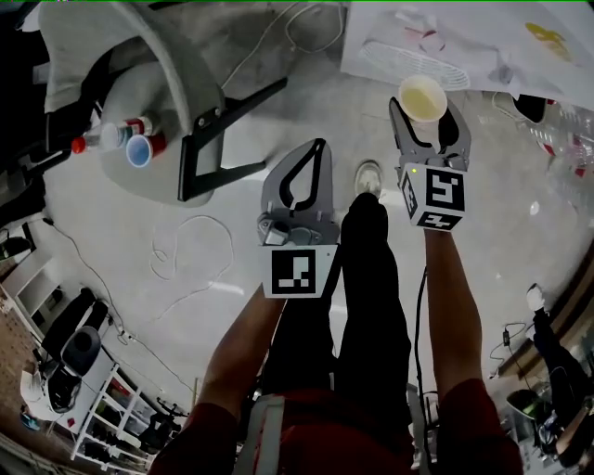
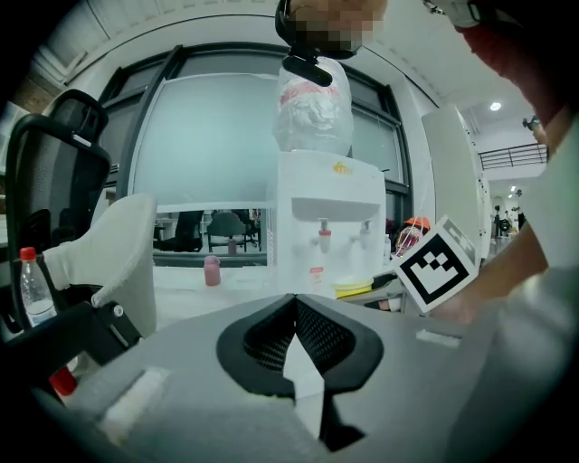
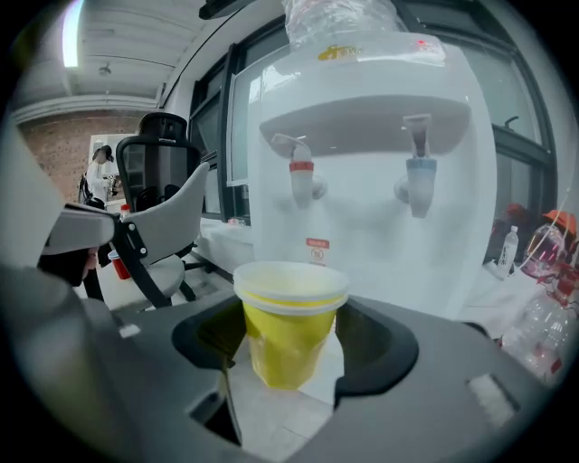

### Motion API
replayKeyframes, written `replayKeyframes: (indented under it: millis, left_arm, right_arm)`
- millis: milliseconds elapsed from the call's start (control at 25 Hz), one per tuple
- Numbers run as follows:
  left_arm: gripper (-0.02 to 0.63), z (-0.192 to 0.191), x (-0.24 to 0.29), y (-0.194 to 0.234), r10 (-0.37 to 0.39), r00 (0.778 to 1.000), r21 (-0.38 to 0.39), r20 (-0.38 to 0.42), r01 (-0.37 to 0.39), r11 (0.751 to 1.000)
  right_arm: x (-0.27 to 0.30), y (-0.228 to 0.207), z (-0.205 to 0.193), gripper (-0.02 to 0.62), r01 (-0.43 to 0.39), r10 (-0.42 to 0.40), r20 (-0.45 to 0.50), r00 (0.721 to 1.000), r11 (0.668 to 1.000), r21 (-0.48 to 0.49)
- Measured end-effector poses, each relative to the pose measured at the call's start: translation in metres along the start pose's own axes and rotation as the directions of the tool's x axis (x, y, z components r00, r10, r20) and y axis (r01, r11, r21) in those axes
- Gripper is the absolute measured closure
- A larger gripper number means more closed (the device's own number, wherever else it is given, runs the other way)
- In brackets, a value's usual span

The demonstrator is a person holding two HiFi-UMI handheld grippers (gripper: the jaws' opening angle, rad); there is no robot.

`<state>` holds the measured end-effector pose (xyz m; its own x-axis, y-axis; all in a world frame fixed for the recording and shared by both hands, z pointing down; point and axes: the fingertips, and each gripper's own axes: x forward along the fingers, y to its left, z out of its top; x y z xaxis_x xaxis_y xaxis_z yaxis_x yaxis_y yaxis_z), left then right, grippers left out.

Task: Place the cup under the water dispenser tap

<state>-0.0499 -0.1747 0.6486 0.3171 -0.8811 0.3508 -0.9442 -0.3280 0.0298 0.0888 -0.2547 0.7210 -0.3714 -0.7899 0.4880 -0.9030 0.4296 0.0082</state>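
The cup, yellow with a pale rim, is sitting upright between the jaws of the right gripper. The jaws are standing wide and pressing on its sides. We are seeing it held in the air in front of the white water dispenser. In the right gripper view it is lying lower than the red tap and the blue tap, about midway between them and under neither spout.

The left gripper is carrying nothing, its jaws meeting tip to tip.

Writing is proving scarce. A small sticker with red print is showing on the dispenser's front just above the cup's rim, but we are finding it too small to read. The same goes for a yellow mark near the dispenser's top. Each gripper is bearing a marker cube patterned in black and white squares, with no lettering.

The bottle on top of the dispenser is being cut off by the upper edge of the right gripper view. The cup's body is hiding where the pads are meeting it. From the head view, we are looking straight into the cup's open mouth, so its sides and base are staying out of sight. A grey chair is standing well off to the left on the pale floor.
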Motion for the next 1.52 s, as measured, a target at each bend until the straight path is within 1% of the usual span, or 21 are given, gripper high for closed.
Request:
replayKeyframes:
  millis: [40, 120, 200, 320, 480, 600, 800, 920, 1120, 1360, 1520]
  left_arm:
    - [0.600, -0.004, 0.000, 0.001, 0.014, 1.000, -0.021, -0.002, -0.014, 1.000]
    - [0.600, -0.010, 0.002, 0.001, 0.032, 0.999, -0.039, 0.004, -0.032, 0.999]
    - [0.600, -0.019, 0.002, 0.001, 0.042, 0.999, -0.056, -0.006, -0.042, 0.998]
    - [0.600, -0.031, 0.002, 0.000, 0.039, 0.999, -0.048, -0.033, -0.040, 0.998]
    - [0.600, -0.038, 0.007, -0.002, 0.034, 0.999, -0.041, -0.032, -0.035, 0.999]
    - [0.600, -0.045, 0.008, -0.004, 0.023, 0.999, -0.027, -0.048, -0.025, 0.999]
    - [0.600, -0.050, 0.013, -0.004, 0.025, 0.999, -0.038, -0.045, -0.027, 0.999]
    - [0.600, -0.054, 0.015, -0.006, 0.024, 0.998, -0.047, -0.052, -0.027, 0.999]
    - [0.600, -0.059, 0.016, -0.008, 0.019, 0.998, -0.044, -0.055, -0.021, 0.999]
    - [0.600, -0.067, 0.016, -0.008, 0.019, 0.997, -0.051, -0.071, -0.023, 0.998]
    - [0.600, -0.068, 0.018, -0.011, 0.015, 0.997, -0.056, -0.070, -0.019, 0.998]
  right_arm:
    - [0.007, -0.001, -0.001, 0.298, -0.002, 0.002, 0.005, 1.000, 1.000, 0.002]
    - [0.019, -0.006, -0.003, 0.298, 0.001, -0.001, 0.013, 1.000, 1.000, -0.003]
    - [0.029, -0.012, -0.004, 0.298, 0.010, -0.010, 0.022, 1.000, 1.000, -0.003]
    - [0.045, -0.017, -0.002, 0.298, 0.016, -0.016, 0.047, 0.999, 1.000, 0.001]
    - [0.062, -0.023, 0.004, 0.299, 0.021, -0.020, 0.096, 0.995, 1.000, -0.015]
    - [0.069, -0.025, 0.004, 0.299, 0.038, -0.035, 0.121, 0.992, 0.999, -0.025]
    - [0.076, -0.026, 0.005, 0.299, 0.067, -0.060, 0.179, 0.982, 0.997, -0.034]
    - [0.080, -0.022, 0.000, 0.302, 0.061, -0.052, 0.181, 0.982, 0.997, -0.047]
    - [0.083, -0.023, -0.015, 0.301, 0.068, -0.065, 0.176, 0.982, 0.998, -0.013]
    - [0.081, -0.018, -0.024, 0.304, 0.065, -0.062, 0.172, 0.983, 0.998, -0.010]
    - [0.088, -0.016, -0.022, 0.307, 0.066, -0.058, 0.172, 0.983, 0.997, -0.037]
